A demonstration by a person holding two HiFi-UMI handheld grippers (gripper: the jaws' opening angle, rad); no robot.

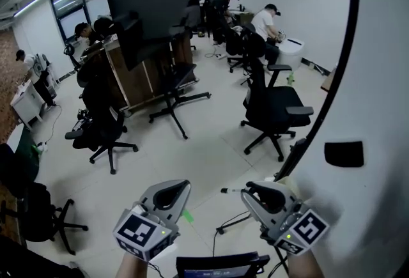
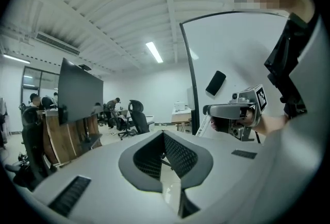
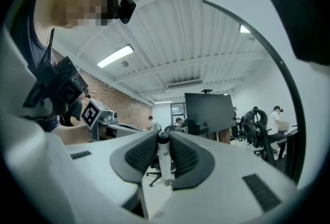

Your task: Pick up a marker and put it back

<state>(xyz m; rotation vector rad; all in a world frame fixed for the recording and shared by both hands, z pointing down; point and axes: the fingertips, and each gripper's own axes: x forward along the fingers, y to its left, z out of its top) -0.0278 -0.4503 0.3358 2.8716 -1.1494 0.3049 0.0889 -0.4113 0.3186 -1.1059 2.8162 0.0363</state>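
White marker (image 3: pixel 163 158) with a dark tip, and it's right there in the right gripper (image 3: pixel 164 136), pinched between the two ribbed pads, which press on its barrel from both sides. From the head view the right gripper (image 1: pixel 257 193) sits low in the picture, and the marker (image 1: pixel 231 191) pokes out of it toward the left, roughly level, up in the air above the pale tiled floor (image 1: pixel 204 142).

Over to the left gripper (image 1: pixel 174 192), held beside it. In its own view the left gripper (image 2: pixel 164 138) has its pads pressed together at the tips, with nothing between them. Beyond its jaws, that same view catches the other gripper, held in a hand (image 2: pixel 260 122).

Both markered cubes face the head camera. The two grippers are near each other but apart, and the marker's free end points into the gap between them.

On the right stands a whiteboard (image 1: pixel 377 78) with a dark frame, and a black eraser (image 1: pixel 344 153) sticks to its face, well above the right gripper in the picture.

Behind all this, a black office chair (image 1: pixel 275 107) stands on the floor, another chair (image 1: pixel 105 130) farther left, a big dark screen (image 1: pixel 153 2) on a wooden stand, and people working at a surface (image 1: pixel 294 50) at the back of the room.
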